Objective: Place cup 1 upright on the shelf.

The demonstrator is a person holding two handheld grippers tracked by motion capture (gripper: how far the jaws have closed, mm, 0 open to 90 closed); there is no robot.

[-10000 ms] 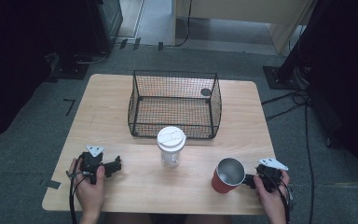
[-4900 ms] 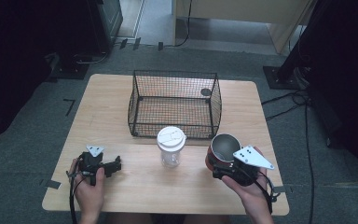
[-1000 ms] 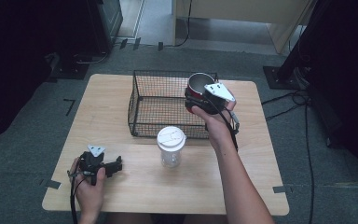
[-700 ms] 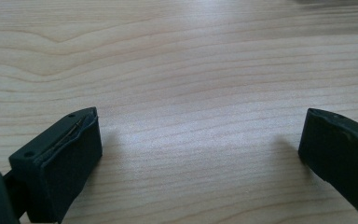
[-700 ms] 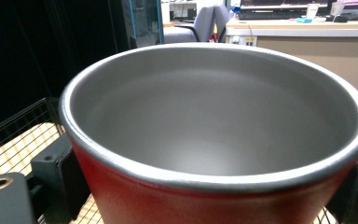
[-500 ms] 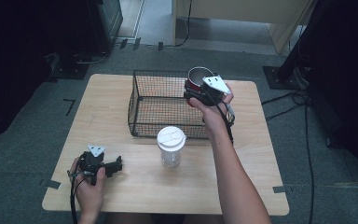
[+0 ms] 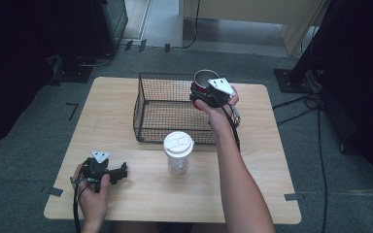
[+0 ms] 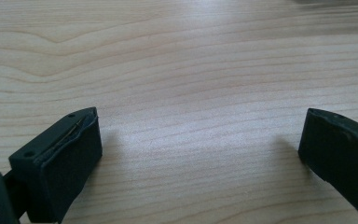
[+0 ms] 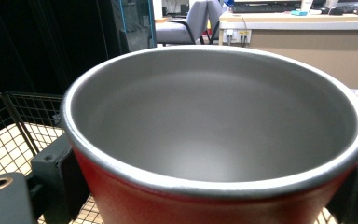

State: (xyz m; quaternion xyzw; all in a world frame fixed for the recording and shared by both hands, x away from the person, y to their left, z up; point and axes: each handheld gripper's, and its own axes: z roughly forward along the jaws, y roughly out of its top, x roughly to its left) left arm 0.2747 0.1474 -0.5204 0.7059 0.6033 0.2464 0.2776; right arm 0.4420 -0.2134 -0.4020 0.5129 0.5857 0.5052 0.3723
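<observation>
The left gripper (image 7: 119, 173) rests on the table (image 7: 272, 160) with its jaws wide and nothing between them. Further right, the right gripper (image 7: 197, 95) clamps the red cup (image 7: 202, 80) above the far right corner of the wire basket (image 7: 150, 109); the cup can catch the basket's rim and tip if it goes down off-centre. The cup is red outside, grey metal inside, upright and empty.
</observation>
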